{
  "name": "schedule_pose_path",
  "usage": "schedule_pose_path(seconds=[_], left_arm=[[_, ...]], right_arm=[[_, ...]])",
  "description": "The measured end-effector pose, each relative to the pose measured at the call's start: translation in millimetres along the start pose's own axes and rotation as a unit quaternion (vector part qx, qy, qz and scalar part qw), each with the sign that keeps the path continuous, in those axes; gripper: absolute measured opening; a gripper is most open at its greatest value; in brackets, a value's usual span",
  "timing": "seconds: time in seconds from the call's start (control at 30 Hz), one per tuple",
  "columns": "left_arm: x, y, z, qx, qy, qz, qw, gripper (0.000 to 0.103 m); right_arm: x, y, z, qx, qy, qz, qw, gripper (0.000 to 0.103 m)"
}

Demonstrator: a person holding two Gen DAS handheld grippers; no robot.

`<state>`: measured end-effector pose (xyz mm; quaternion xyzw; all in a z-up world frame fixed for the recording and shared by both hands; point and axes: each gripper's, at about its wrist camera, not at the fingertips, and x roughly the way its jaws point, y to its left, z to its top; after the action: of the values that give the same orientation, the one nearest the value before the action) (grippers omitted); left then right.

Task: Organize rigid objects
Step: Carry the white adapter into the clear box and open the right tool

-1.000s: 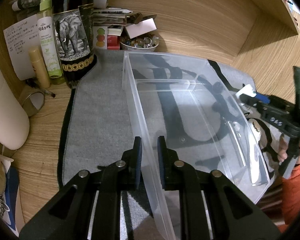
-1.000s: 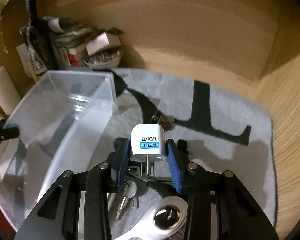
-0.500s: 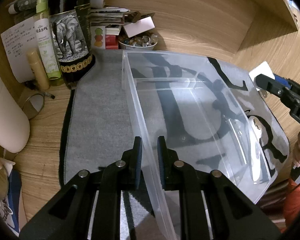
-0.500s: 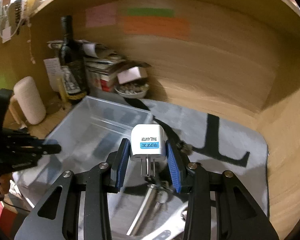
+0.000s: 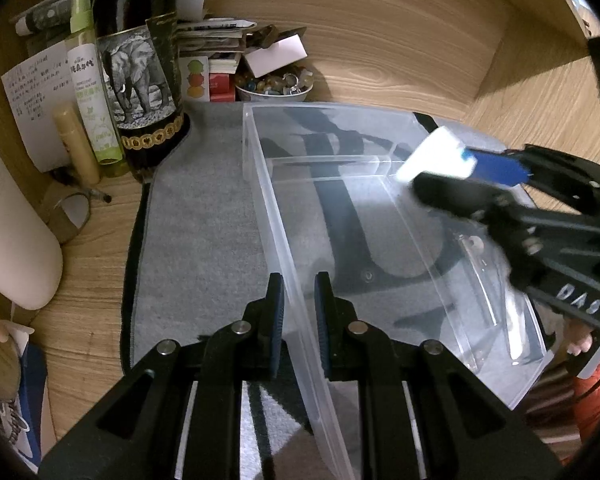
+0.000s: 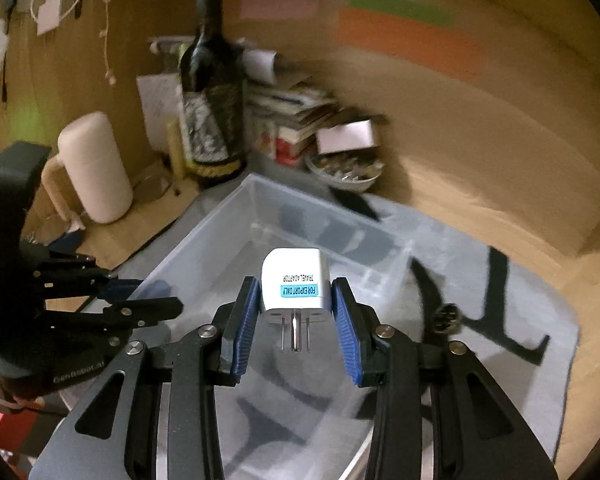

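Note:
A clear plastic bin (image 5: 328, 106) lies on a grey mat (image 5: 200, 220). My left gripper (image 5: 299, 280) is shut on the bin's near left wall, one pad inside and one outside. In the left wrist view the right gripper comes in from the right, holding a white travel adapter (image 5: 432, 156) above the bin's far right corner. In the right wrist view my right gripper (image 6: 296, 300) is shut on the adapter (image 6: 294, 276), prongs toward the camera, over the bin (image 6: 236, 216). The left gripper (image 6: 148, 296) shows at the left edge there.
A dark wine bottle (image 5: 140, 80), a spray bottle (image 5: 88, 80), a bowl of beads (image 5: 274, 84) and stacked papers crowd the back left corner. A white cylinder (image 5: 8, 232) stands at left. A small metal object (image 6: 446, 316) lies on the mat right of the bin.
My right gripper has carried the adapter up off the mat and leftward, so it now hangs over the bin. The left gripper has kept its hold on the bin wall without moving.

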<state>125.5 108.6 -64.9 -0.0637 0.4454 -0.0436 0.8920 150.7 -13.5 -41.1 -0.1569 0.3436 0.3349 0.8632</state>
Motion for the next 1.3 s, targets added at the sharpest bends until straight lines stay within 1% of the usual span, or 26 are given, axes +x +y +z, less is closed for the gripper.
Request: schedule_pose_path(seconds=[0.23, 0.47, 0.57, 0.67, 0.73, 0.77, 0.8, 1.03, 1.1, 1.17, 1.3], left_arm=[[0, 0, 0, 0.002, 0.0, 0.002, 1.0, 0.015], [0, -4, -1, 0.007, -0.004, 0.009, 0.9999, 0.015], [0, -4, -1, 0.007, -0.004, 0.01, 0.9999, 0.015], [0, -4, -1, 0.007, -0.003, 0.009, 0.9999, 0.015], [0, -4, -1, 0.007, -0.004, 0.011, 0.9999, 0.015], [0, -3, -1, 0.007, -0.004, 0.01, 0.9999, 0.015], [0, -3, -1, 0.007, -0.004, 0.01, 0.9999, 0.015], [0, -3, -1, 0.002, -0.002, 0.008, 1.0, 0.015], [0, -3, 0, 0.002, -0.001, 0.009, 1.0, 0.015], [0, -3, 0, 0.003, 0.0, 0.01, 0.9999, 0.015], [1, -3, 0, 0.002, 0.002, 0.013, 0.9999, 0.015]], right_arm=[[27, 8, 1, -0.02, 0.048, 0.019, 0.998, 0.034], [46, 9, 3, -0.04, 0.085, 0.014, 0.995, 0.034], [48, 9, 4, -0.039, 0.091, 0.012, 0.995, 0.034], [45, 9, 4, -0.041, 0.084, 0.005, 0.996, 0.036], [42, 8, 3, -0.04, 0.075, 0.003, 0.996, 0.046], [40, 9, 4, -0.038, 0.069, 0.002, 0.997, 0.053], [37, 8, 4, -0.037, 0.061, 0.0, 0.997, 0.054], [15, 5, 5, -0.04, 0.029, -0.016, 0.999, 0.055], [6, 2, 5, -0.04, 0.016, -0.021, 0.999, 0.06], [-4, -1, 4, -0.041, 0.002, -0.032, 0.999, 0.063], [-23, -18, 4, -0.027, -0.018, -0.045, 0.998, 0.063]])
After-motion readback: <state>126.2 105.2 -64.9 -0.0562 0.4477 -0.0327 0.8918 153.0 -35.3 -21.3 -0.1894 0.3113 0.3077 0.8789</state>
